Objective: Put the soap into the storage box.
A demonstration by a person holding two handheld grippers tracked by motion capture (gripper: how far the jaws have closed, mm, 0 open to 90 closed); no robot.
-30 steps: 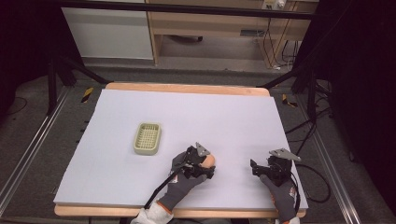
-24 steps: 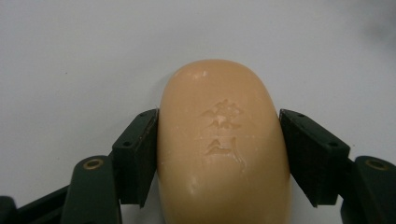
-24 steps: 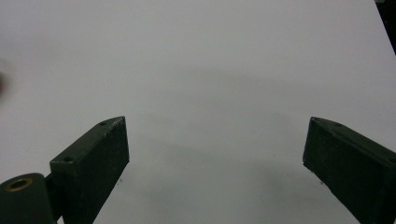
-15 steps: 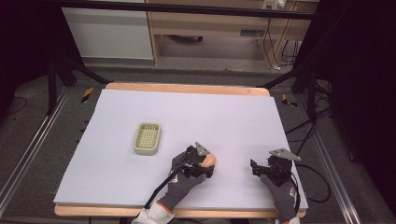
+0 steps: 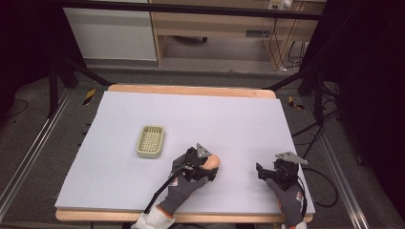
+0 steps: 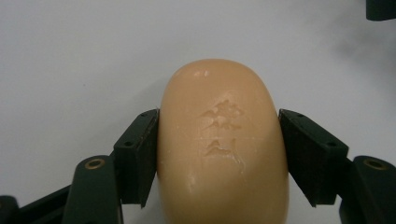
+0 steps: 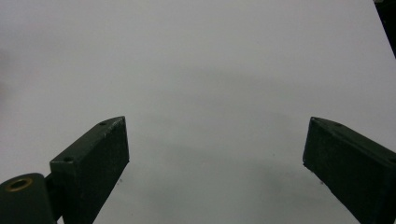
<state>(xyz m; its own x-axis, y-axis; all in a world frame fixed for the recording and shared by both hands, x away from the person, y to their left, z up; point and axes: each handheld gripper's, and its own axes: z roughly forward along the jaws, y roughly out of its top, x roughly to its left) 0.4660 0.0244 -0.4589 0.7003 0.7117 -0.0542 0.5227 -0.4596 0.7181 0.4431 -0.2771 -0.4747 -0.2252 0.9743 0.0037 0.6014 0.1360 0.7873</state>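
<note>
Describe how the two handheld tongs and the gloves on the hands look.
Both the left tongs and the right tongs are black, with two flat, blocky jaws, brass-coloured pivot rivets, a grey three-cornered top plate and a black trailing cable. Both hands wear dark grey knit gloves; the left cuff is white.

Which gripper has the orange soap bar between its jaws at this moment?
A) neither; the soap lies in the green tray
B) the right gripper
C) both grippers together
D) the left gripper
D: the left gripper has both jaws pressed against the sides of the soap bar, while the right gripper stands open over the bare white table top.
</note>
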